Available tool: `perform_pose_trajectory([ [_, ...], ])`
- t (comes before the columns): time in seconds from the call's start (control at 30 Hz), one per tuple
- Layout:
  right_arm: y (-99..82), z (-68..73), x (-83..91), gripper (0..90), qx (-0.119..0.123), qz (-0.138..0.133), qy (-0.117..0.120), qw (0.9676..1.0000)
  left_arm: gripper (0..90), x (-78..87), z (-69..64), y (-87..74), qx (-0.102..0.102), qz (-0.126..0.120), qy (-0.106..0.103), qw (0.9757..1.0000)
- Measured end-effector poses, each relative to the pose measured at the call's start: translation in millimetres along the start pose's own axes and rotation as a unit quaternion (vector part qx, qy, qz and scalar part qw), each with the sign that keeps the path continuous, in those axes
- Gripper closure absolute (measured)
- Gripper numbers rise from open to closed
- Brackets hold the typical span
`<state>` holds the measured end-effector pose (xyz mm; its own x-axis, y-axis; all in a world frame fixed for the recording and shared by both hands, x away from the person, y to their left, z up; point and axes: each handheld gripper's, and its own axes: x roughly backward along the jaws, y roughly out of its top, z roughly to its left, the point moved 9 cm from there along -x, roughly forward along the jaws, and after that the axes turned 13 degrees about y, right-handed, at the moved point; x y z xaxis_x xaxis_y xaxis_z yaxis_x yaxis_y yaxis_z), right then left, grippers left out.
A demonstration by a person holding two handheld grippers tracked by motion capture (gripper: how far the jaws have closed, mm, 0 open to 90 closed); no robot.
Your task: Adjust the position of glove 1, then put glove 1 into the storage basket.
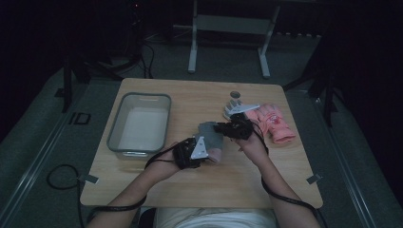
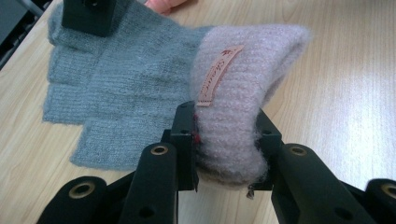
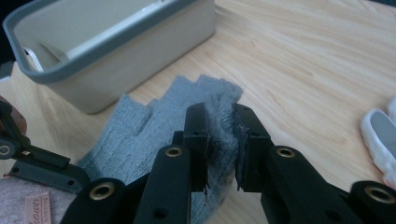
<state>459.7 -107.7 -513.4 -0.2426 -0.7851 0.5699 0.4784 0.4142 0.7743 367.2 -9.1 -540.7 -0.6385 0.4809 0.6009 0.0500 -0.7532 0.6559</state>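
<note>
The grey knitted fingerless glove with a pale pink fuzzy cuff [image 1: 210, 137] is held between the two tools, just above the light wooden counter [image 1: 199, 185], near its middle.

The left tool [image 2: 224, 140] is closed on the pink cuff [image 2: 243, 93]: in the left gripper view the two black jaws press the thick cuff from both sides, and a small pink label [image 2: 218, 74] on the cuff stands just above the left jaw. In the high view this left tool [image 1: 202, 151] is at the near end of the glove.

The right tool [image 3: 220, 135] is closed on the finger end of the same glove; in the right gripper view the grey knit is squeezed narrow between its jaws. In the high view the right tool [image 1: 223, 128] is at the far end of the glove.

The grey plastic tub with a darker rim [image 1: 119, 124] stands on the left part of the counter, near the glove but apart from it. A pink padded ski glove [image 1: 273, 122] lies on the right part of the counter, just beside the right hand [image 1: 252, 142]. A white and grey glove [image 1: 234, 108] lies just behind the right tool, near the pink one.
</note>
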Motion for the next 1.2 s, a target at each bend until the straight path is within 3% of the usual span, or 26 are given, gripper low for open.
perform_pose_trajectory([
  [0.73,72.0,32.9,-37.3,77.4,0.029,-0.005,0.019,0.9994,69.2,51.0,58.5,-22.2,0.023,0.023,0.029,0.9990],
  [1.2,107.3,53.3,-69.0,77.5,0.049,-0.001,0.027,0.9984,69.2,75.4,87.9,-47.1,0.023,0.046,0.047,0.9976],
])
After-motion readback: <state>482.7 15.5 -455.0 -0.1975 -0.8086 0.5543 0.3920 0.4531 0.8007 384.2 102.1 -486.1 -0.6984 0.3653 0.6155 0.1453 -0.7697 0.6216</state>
